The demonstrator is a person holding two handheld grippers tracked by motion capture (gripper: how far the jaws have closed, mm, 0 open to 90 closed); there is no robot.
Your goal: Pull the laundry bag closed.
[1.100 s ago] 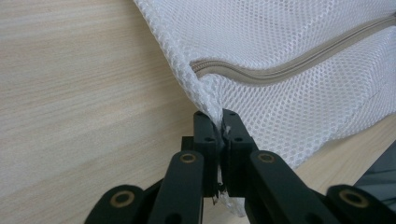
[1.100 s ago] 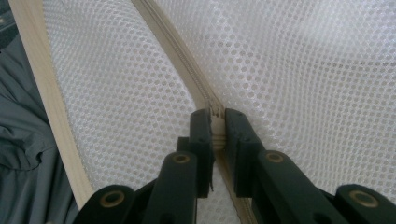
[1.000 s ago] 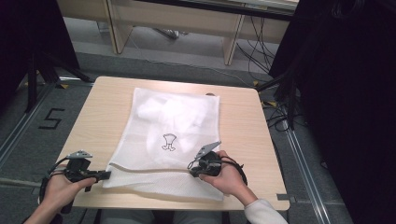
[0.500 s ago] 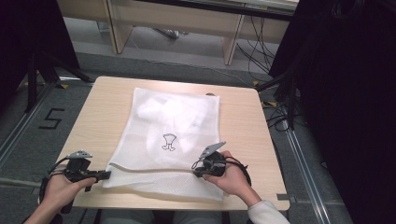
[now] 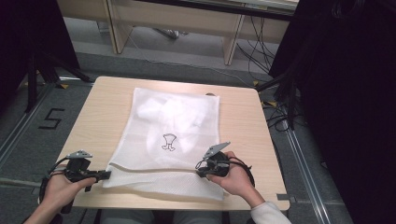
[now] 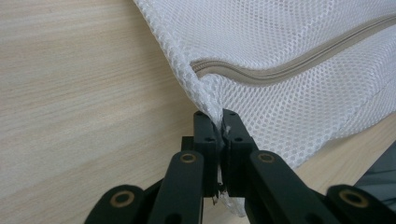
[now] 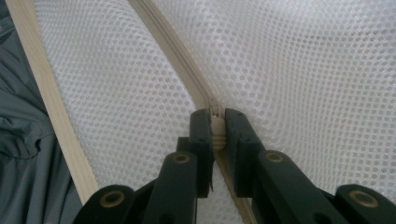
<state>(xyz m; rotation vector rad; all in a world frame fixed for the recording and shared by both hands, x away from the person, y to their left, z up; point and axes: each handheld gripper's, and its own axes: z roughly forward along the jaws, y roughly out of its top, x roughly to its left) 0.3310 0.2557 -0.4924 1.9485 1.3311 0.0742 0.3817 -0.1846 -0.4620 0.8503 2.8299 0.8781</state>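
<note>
Left fingers [image 6: 232, 135]: pressed together on the corner of the white mesh laundry bag [image 6: 299, 93], just below the end of its beige zipper [image 6: 280, 74]; a pinch of netting shows between the pads.
Right fingers [image 7: 236, 135]: clamped on the zipper pull [image 7: 217, 133], which sits on the zipper track [image 7: 168, 56] running away up the right gripper view.
Left gripper [image 5: 100, 175]: lies low at the bag's near left corner, held in the left hand [image 5: 58, 191] at the tabletop's near edge.
Right gripper [image 5: 205, 169]: sits on the zipper line towards the bag's right side, held in the right hand [image 5: 236, 177].
Mesh laundry bag [image 5: 173, 135]: lies flat in the middle of the tabletop [image 5: 102, 116], zipper end towards the person, a small black printed figure [image 5: 168, 141] on its upper face and something pale bunched inside at the far end.
Step in hand: likely running the zipper while the corner is anchored.
Risk, slip: the left hold is thin netting; a hard pull along the track could drag it free, and the bag would bunch up.
Risk, jam: loose mesh beside the track could catch in the slider if the bag is not kept taut.
Risk, pull: the small tab could pop from the right pads if tugged at an angle.
</note>
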